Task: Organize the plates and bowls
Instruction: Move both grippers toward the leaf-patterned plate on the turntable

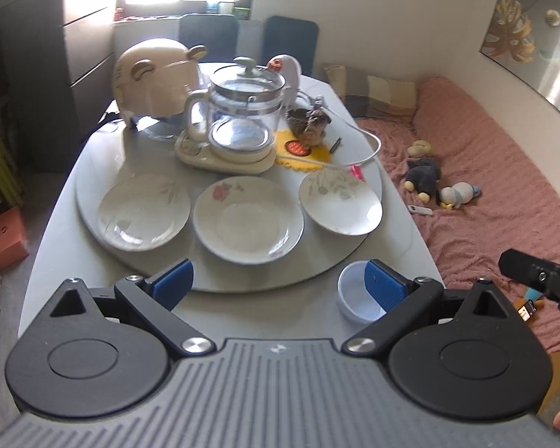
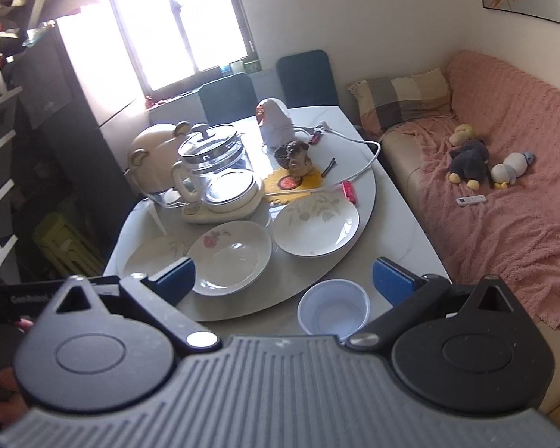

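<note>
Three white floral plates lie in a row on the grey turntable (image 1: 317,272): a left plate (image 1: 143,212), a middle deep plate (image 1: 248,219) and a right plate (image 1: 340,201). The same plates show in the right wrist view: left (image 2: 151,255), middle (image 2: 229,255), right (image 2: 315,224). A small white plastic bowl (image 1: 354,295) (image 2: 333,308) stands on the table off the turntable, at the near right. My left gripper (image 1: 280,283) is open and empty above the table's near edge. My right gripper (image 2: 283,282) is open and empty, above the bowl.
Behind the plates stand a glass kettle on its base (image 1: 239,119), a bear-shaped cream appliance (image 1: 155,78), a white device (image 1: 289,71), a figurine on a yellow mat (image 1: 310,127) and a white cable (image 1: 369,149). A pink-covered sofa (image 1: 485,186) with soft toys lies to the right.
</note>
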`<state>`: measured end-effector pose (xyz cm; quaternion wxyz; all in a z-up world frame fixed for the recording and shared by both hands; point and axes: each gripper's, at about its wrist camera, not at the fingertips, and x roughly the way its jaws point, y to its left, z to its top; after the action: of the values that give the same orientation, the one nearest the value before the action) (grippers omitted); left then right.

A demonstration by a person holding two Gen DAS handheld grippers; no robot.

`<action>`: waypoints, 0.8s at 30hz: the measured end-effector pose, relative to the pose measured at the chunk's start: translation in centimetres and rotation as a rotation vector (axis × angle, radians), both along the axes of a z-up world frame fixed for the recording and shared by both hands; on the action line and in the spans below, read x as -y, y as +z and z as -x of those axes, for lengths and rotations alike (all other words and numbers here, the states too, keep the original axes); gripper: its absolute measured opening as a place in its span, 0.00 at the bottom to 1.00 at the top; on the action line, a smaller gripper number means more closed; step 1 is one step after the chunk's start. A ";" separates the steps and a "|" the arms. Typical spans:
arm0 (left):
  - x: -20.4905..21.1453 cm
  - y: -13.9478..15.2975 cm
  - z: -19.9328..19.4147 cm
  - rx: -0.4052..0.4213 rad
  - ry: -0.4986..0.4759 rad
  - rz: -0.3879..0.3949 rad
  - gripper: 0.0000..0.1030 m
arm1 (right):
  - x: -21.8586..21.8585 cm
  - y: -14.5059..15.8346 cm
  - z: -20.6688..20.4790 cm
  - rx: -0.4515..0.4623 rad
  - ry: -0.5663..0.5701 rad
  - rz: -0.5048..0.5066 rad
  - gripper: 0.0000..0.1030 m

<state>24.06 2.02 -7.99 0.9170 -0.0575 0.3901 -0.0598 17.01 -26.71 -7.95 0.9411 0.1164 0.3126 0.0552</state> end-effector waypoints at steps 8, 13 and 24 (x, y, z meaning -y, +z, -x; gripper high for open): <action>0.0 -1.2 -4.0 -0.020 -0.147 -0.024 0.97 | -1.8 -1.7 -1.8 -0.068 -0.073 -0.051 1.00; 0.3 -2.3 -5.6 -0.048 -0.209 -0.030 0.97 | -1.9 -2.8 -2.4 -0.116 -0.117 -0.075 1.00; 1.9 -4.7 -11.8 -0.101 -0.244 -0.040 0.97 | -0.9 -4.8 -6.3 -0.175 -0.139 -0.095 1.00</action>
<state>35.81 0.16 -12.65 0.8830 0.0056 0.4410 -0.1603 23.35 -25.85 -12.80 0.9052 0.1866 0.3817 -0.0057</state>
